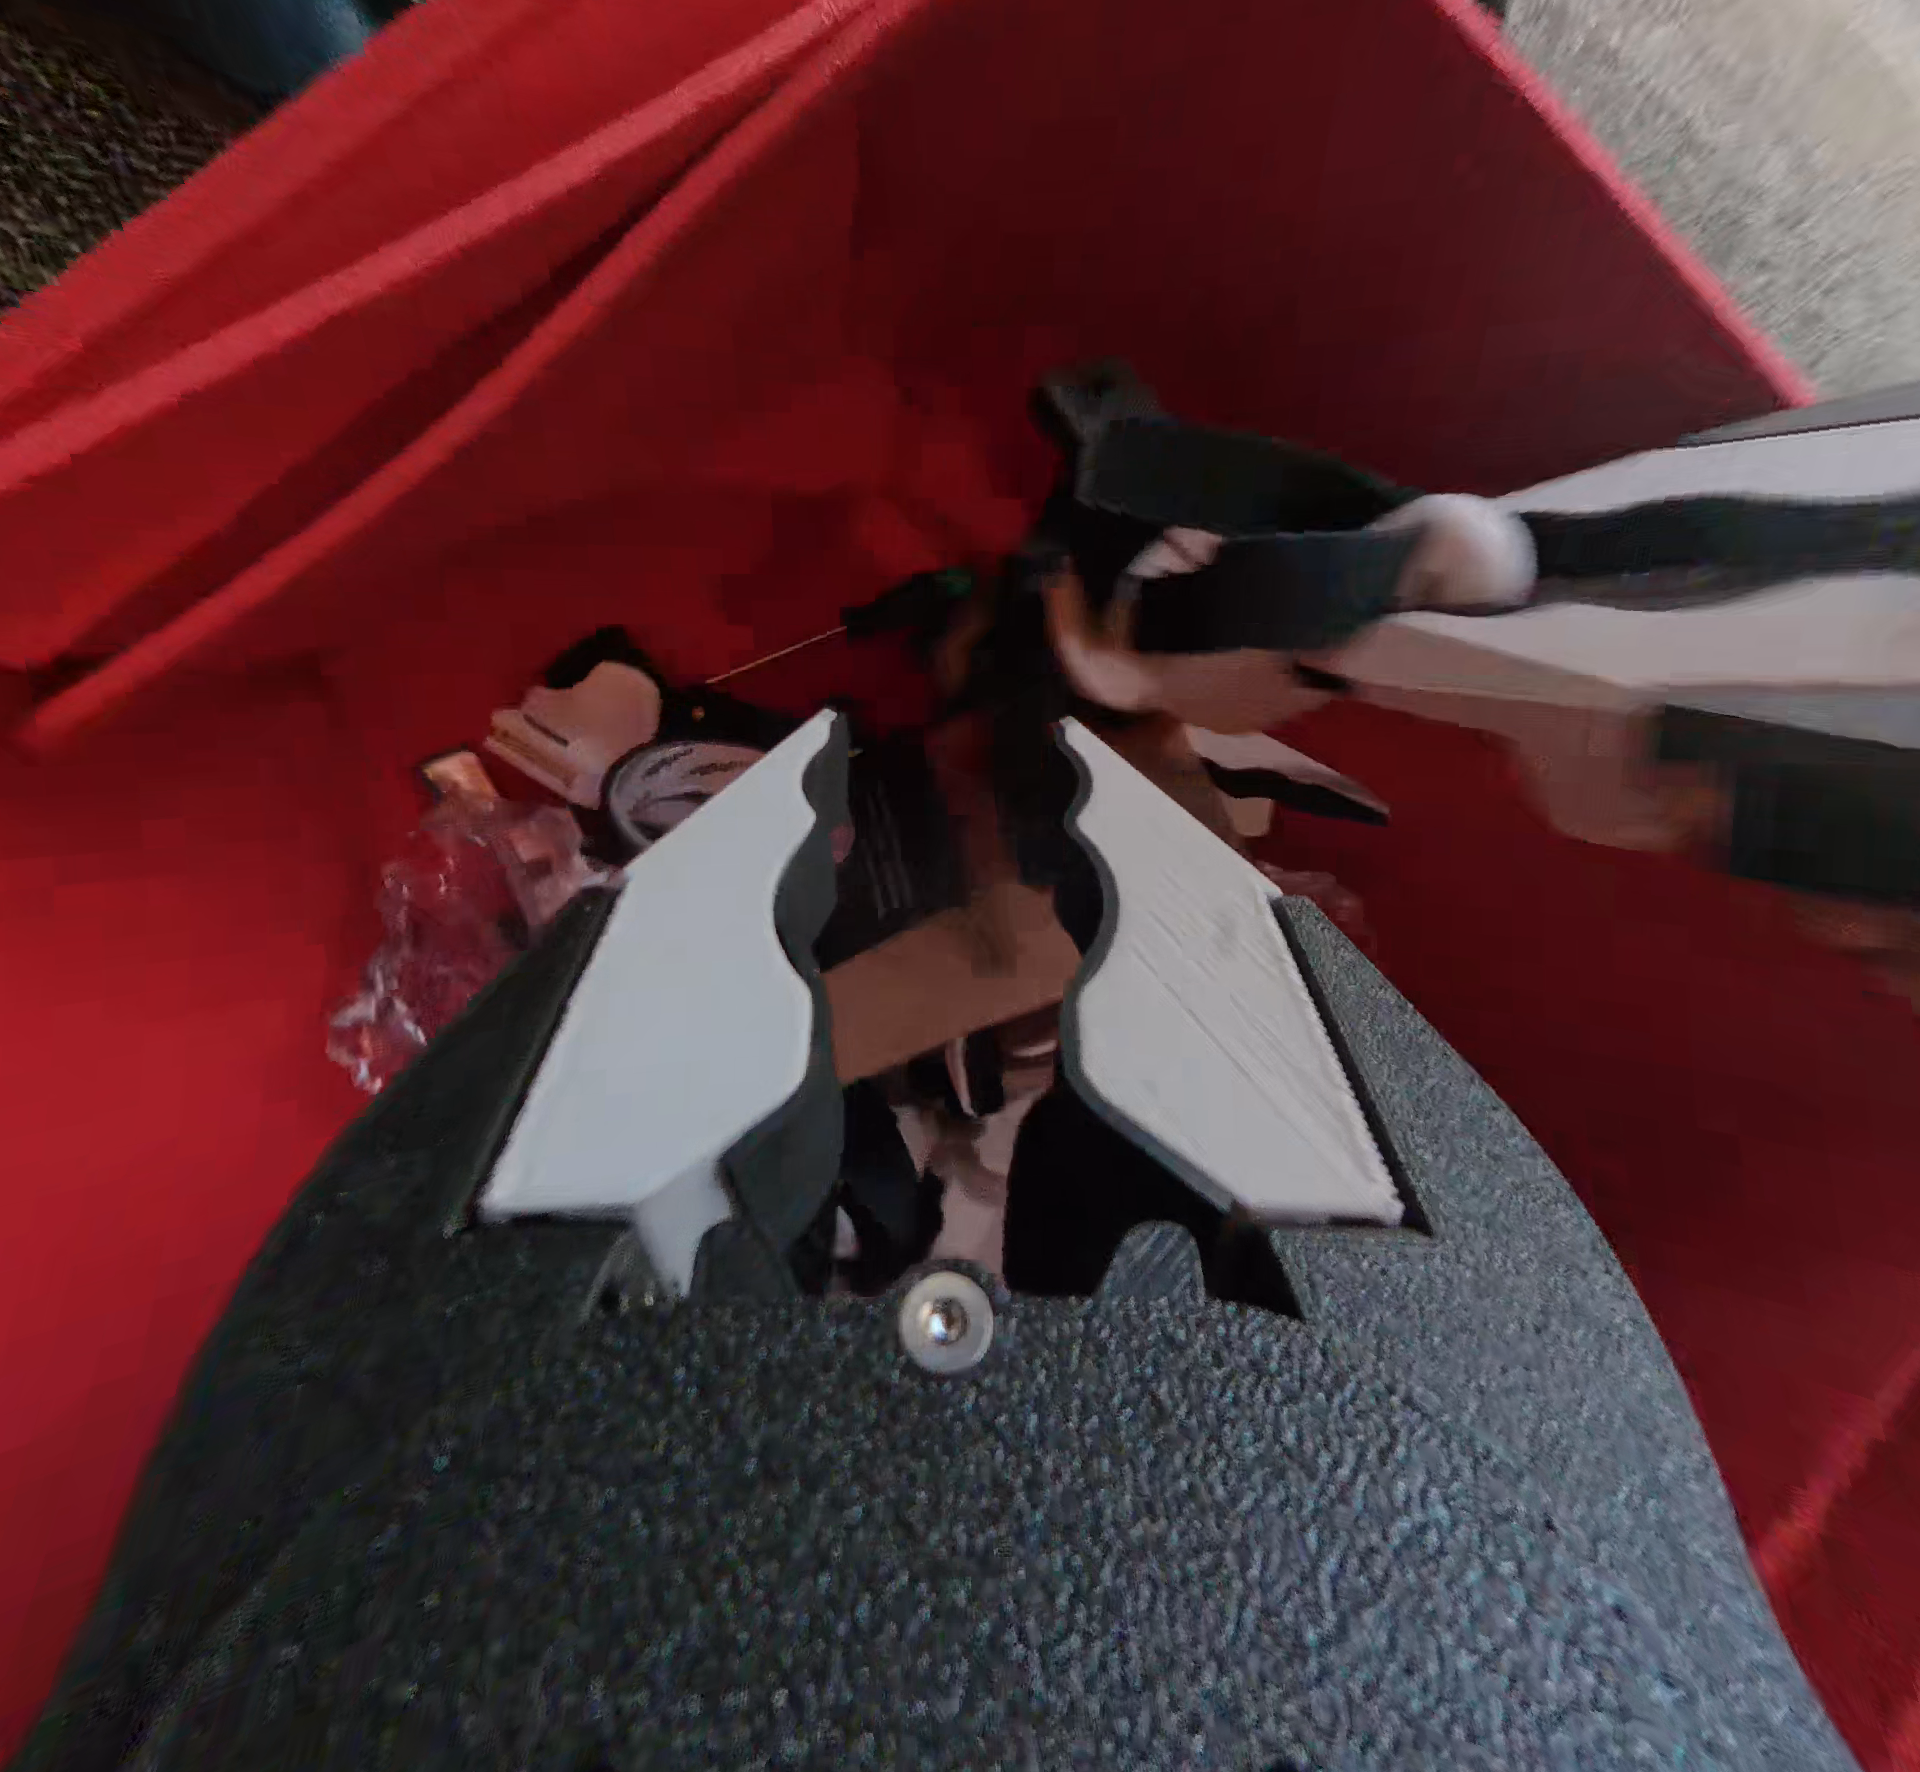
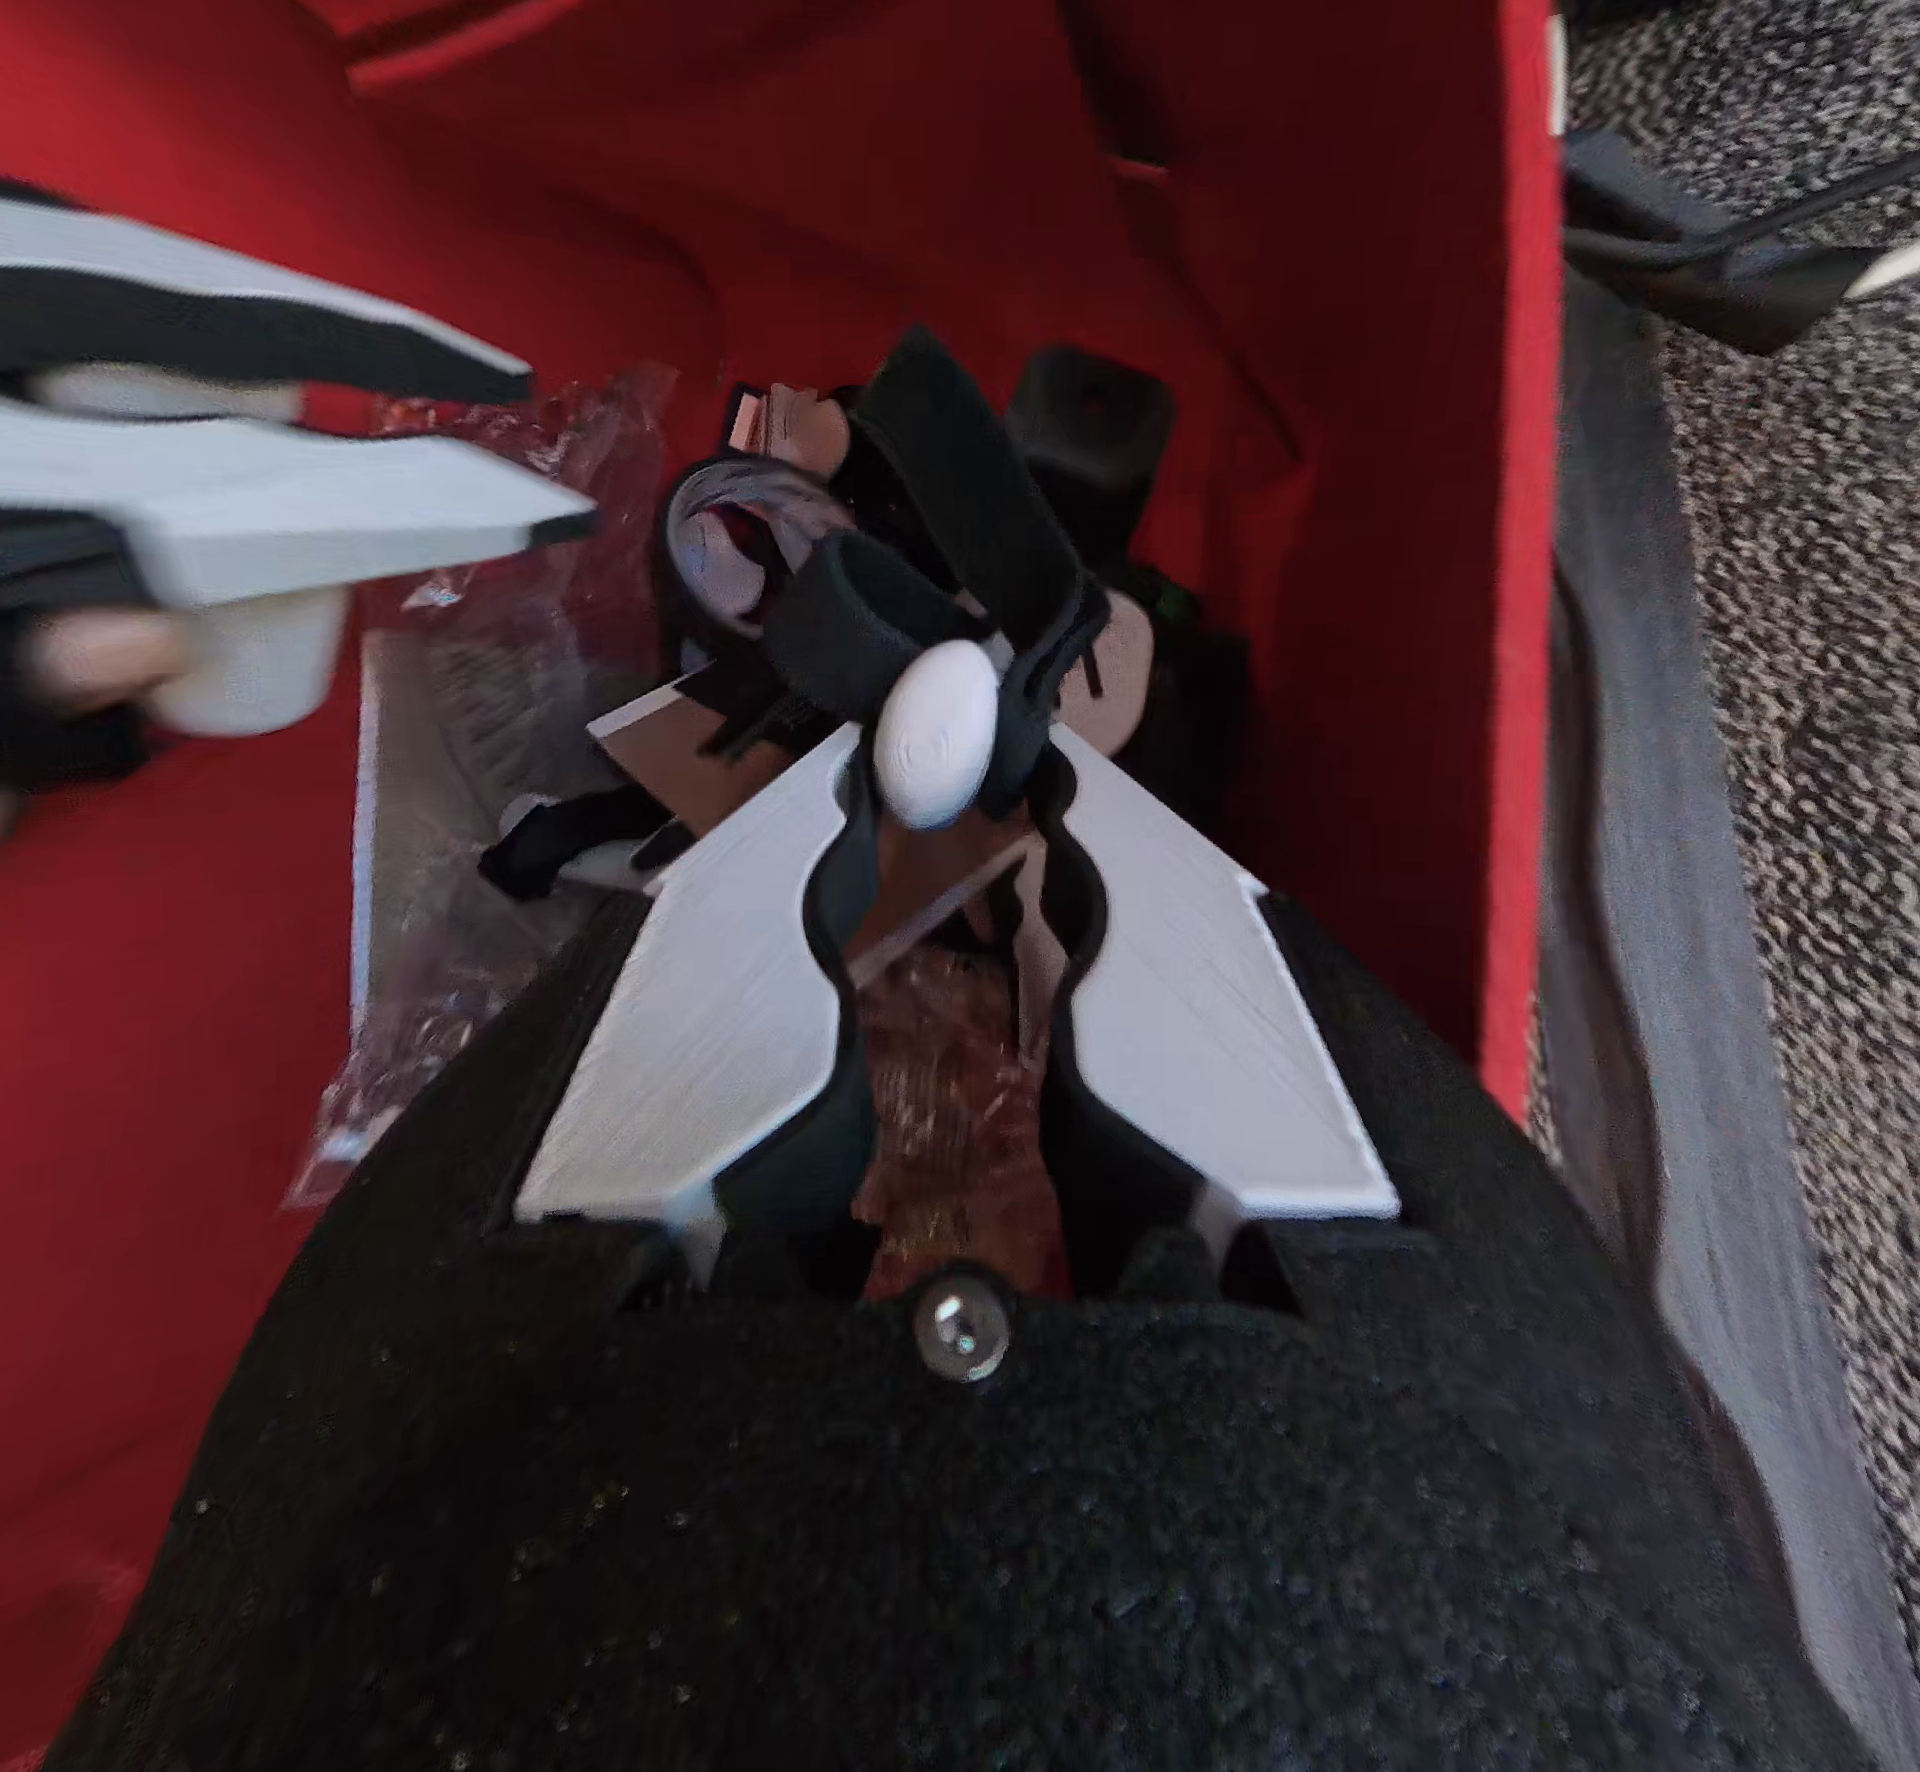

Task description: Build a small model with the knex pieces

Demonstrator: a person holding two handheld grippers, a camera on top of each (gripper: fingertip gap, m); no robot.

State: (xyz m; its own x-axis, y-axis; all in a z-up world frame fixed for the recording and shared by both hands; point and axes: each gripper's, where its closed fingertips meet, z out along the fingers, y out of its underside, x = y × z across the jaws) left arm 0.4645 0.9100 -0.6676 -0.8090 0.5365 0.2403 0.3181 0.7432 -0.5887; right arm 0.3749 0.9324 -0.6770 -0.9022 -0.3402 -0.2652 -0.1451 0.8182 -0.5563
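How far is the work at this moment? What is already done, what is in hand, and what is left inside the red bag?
Done: the right gripper is shut on the black strap with its white oval piece, held over the clutter. In hand: only that strap; the left gripper is open and empty. Left: a tape roll, clear plastic and other blurred items lie in the red bag.

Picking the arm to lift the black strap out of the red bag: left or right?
Right. The right gripper already pinches the black strap at its white oval piece. The left gripper is open over the clutter, holding nothing.
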